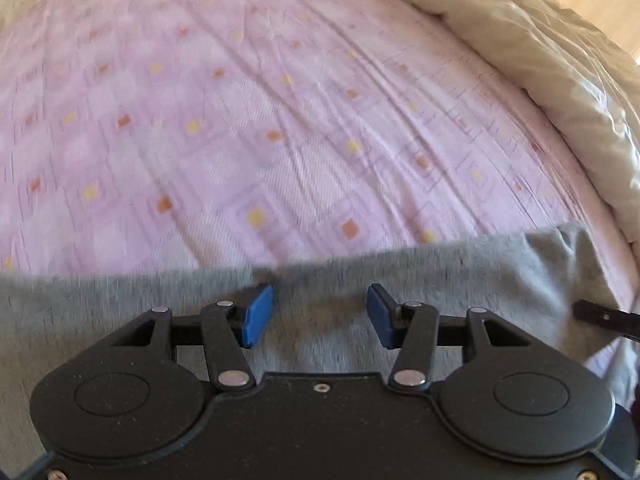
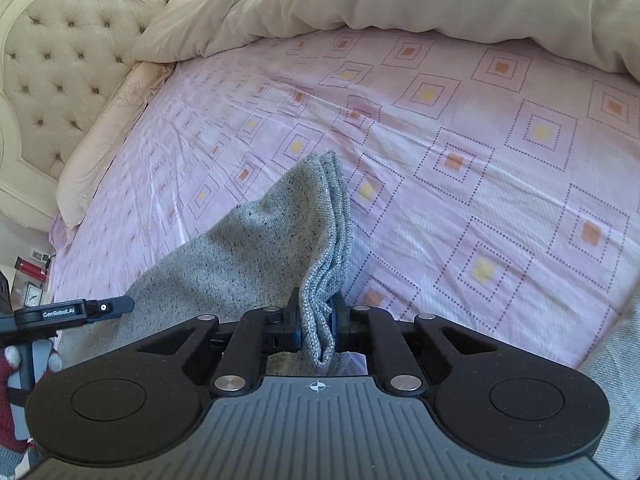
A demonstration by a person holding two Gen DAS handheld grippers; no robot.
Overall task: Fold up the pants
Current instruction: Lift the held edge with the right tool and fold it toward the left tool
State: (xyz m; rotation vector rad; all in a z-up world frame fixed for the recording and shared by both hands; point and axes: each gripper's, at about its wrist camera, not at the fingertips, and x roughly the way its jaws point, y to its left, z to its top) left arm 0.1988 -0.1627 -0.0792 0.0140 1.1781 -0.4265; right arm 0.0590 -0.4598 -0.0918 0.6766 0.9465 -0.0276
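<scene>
The grey knit pants [image 1: 440, 280] lie across the pink patterned bed sheet [image 1: 240, 120]. My left gripper [image 1: 320, 316] is open above the pants' far edge, its blue pads [image 1: 256, 316] apart with nothing between them. In the right wrist view my right gripper [image 2: 316, 324] is shut on a bunched, layered edge of the pants [image 2: 280, 232], holding it lifted off the sheet [image 2: 480, 160]. The left gripper's finger [image 2: 112, 306] shows at the left of that view, and the right gripper's fingertip [image 1: 592, 312] at the right of the left wrist view.
A cream duvet [image 2: 360, 0] is piled along the far side of the bed. A tufted cream headboard [image 2: 72, 40] and a pillow [image 2: 104, 140] are at the left. A nightstand with a small clock [image 2: 32, 294] stands beside the bed.
</scene>
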